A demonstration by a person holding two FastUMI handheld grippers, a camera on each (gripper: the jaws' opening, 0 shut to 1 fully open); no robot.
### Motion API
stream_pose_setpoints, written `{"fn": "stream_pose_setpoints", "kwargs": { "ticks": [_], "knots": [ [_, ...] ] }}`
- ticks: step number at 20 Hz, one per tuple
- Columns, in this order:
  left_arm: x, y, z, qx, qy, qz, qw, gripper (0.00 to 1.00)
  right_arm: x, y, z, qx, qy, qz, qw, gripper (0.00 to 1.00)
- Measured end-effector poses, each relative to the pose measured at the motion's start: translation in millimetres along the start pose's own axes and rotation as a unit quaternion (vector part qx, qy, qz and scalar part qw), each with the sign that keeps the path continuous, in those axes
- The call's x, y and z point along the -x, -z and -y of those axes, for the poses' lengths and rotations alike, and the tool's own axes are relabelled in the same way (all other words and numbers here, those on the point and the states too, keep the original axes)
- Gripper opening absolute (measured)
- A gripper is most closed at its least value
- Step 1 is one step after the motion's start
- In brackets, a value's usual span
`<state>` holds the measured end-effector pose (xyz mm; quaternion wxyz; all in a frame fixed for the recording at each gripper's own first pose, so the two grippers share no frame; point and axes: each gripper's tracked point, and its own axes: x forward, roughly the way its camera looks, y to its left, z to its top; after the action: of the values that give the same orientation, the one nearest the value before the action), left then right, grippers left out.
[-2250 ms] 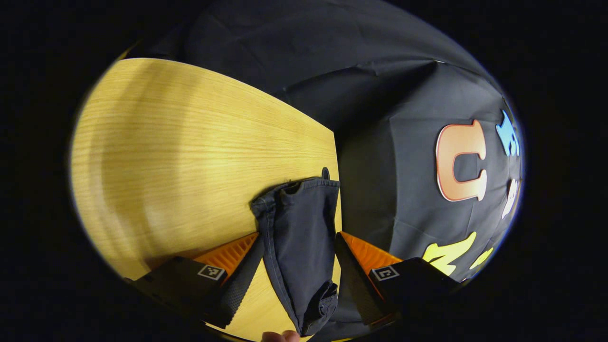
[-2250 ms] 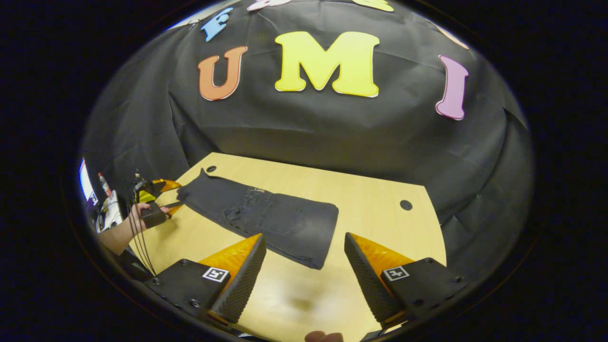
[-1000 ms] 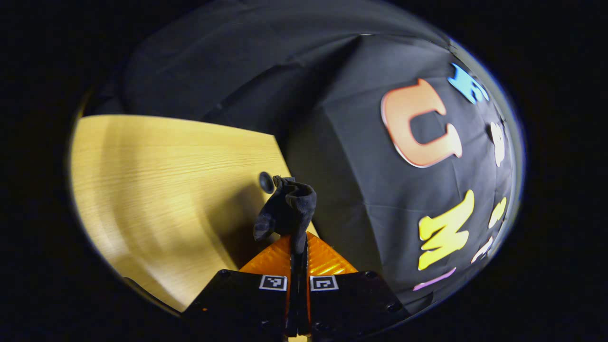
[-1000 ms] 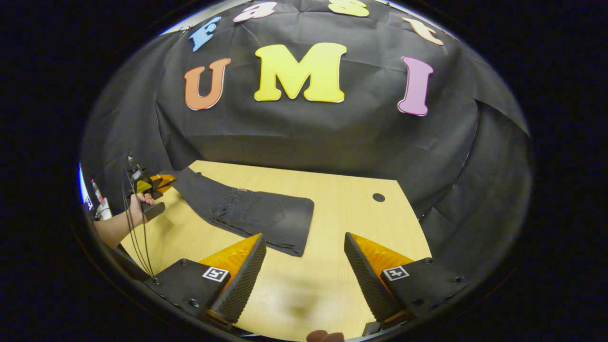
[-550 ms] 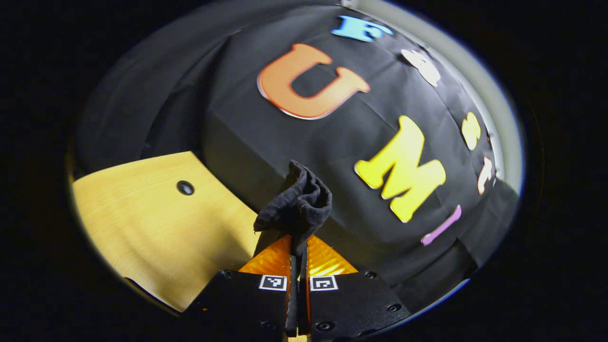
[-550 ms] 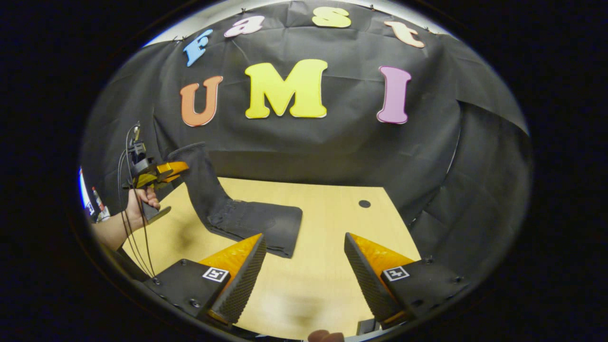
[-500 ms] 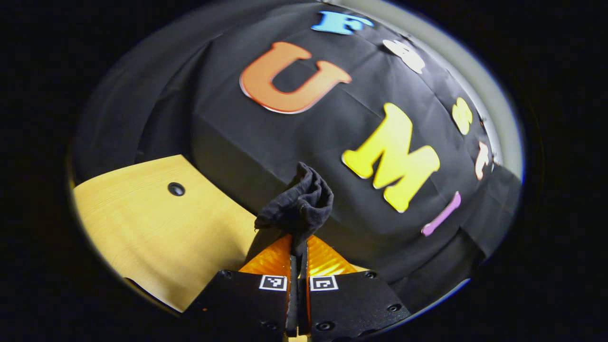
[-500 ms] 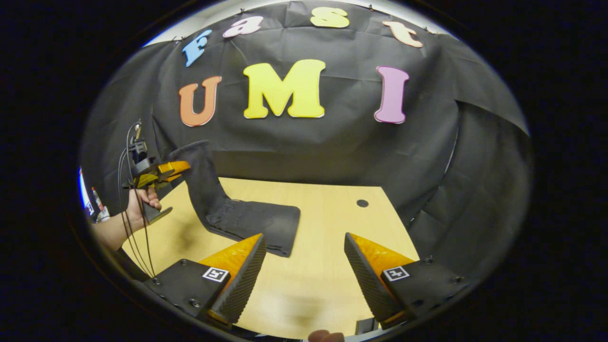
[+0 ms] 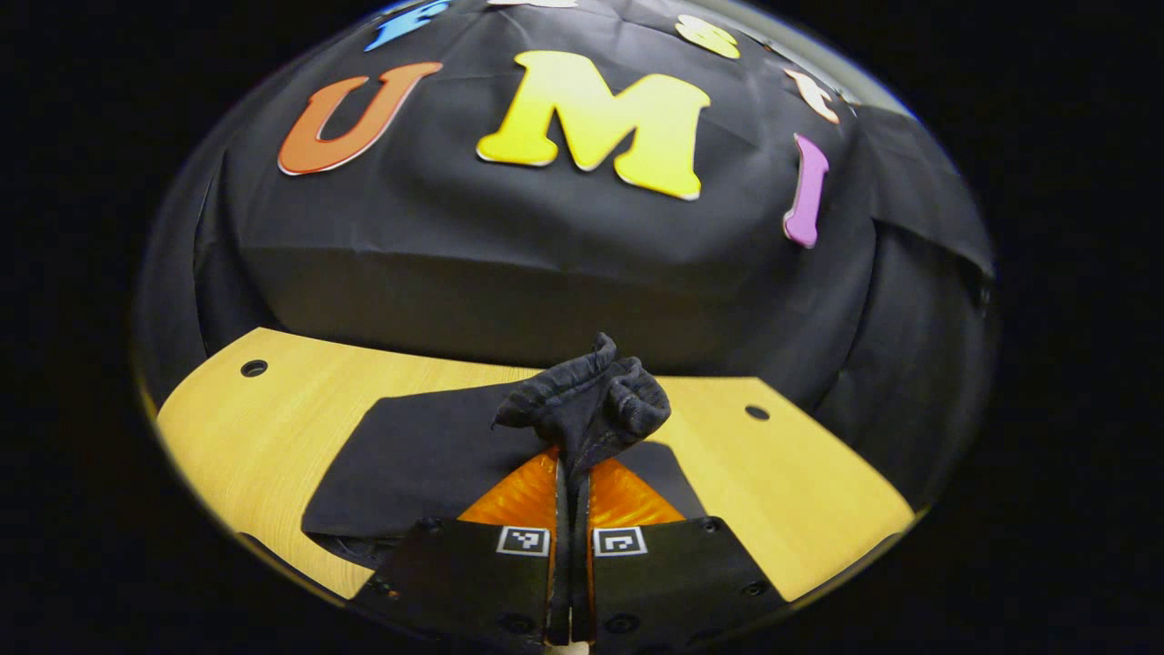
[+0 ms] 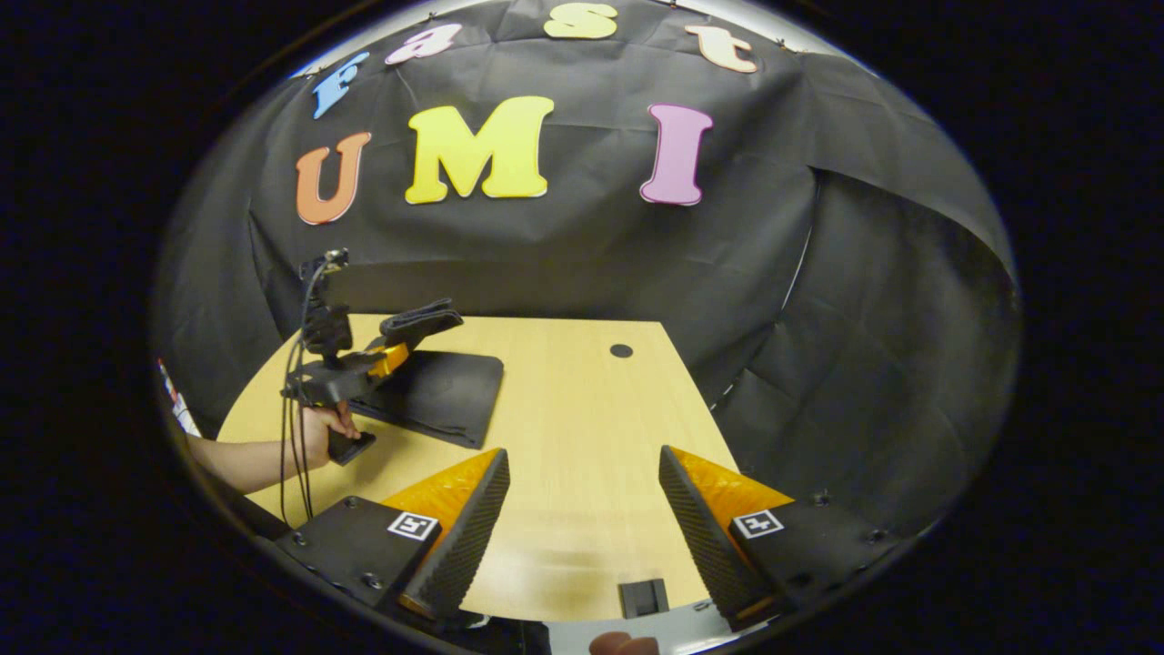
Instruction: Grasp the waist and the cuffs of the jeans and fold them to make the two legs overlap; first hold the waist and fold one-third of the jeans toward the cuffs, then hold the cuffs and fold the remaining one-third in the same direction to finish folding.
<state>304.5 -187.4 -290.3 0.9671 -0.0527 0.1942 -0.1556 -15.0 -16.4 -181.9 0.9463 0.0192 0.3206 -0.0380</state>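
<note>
The left gripper (image 9: 570,459) pinches the bunched cuffs (image 9: 587,400) of the jeans (image 9: 427,455) at lower centre of the left gripper view, its two fingers pressed together on the cloth. The cuffs rise just above the fingertips, lifted clear of the folded body of the jeans, which lies flat on the table (image 9: 791,491) directly below and ahead of the gripper, spreading toward the lower left of that frame. In the right gripper view the same gripper (image 10: 386,359) appears at middle left, held by a hand (image 10: 323,428), with the cuffs (image 10: 420,320) poking out past it toward the frame's centre and the folded jeans (image 10: 436,391) resting under it, their long side running from left toward centre. The left gripper is plainly the nearer one: it hangs over the stack, while the right gripper (image 10: 582,523) waits with fingers spread wide and holding nothing at the bottom of its own view, well apart from the jeans across bare table. The last fold, by the look of it, turns on bringing the cuffs down over the stack so the free end lands square on the flat part; the step is not yet finished. No brand or readable label shows on the jeans; small square coded markers sit on the gripper bodies, and they carry no legible words.
</note>
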Motion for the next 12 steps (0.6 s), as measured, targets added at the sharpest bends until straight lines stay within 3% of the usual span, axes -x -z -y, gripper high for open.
{"fn": "stream_pose_setpoints", "kwargs": {
  "ticks": [6,8,9,10,11,12],
  "knots": [
    [-8,29,-3,-0.019,-0.014,-0.022,0.999,0.04,-23,6,-3,-0.012,-0.016,-0.018,1.0,0.99],
    [-7,35,3,-0.009,-0.003,-0.032,0.999,0.09,-31,-1,-11,-0.01,-0.028,-0.013,0.999,1.0],
    [-8,34,3,-0.005,-0.004,-0.032,0.999,0.0,-34,-5,-15,-0.008,-0.033,-0.009,0.999,1.0],
    [-4,33,6,-0.002,-0.004,-0.03,1.0,0.38,-37,-7,-18,-0.007,-0.04,-0.007,0.999,1.0],
    [-3,31,9,-0.002,-0.003,-0.027,1.0,0.35,-40,-10,-23,-0.005,-0.045,-0.005,0.999,1.0],
    [0,28,9,-0.006,-0.007,-0.023,1.0,0.57,-43,-12,-27,-0.004,-0.051,-0.003,0.999,1.0]
  ]
}}
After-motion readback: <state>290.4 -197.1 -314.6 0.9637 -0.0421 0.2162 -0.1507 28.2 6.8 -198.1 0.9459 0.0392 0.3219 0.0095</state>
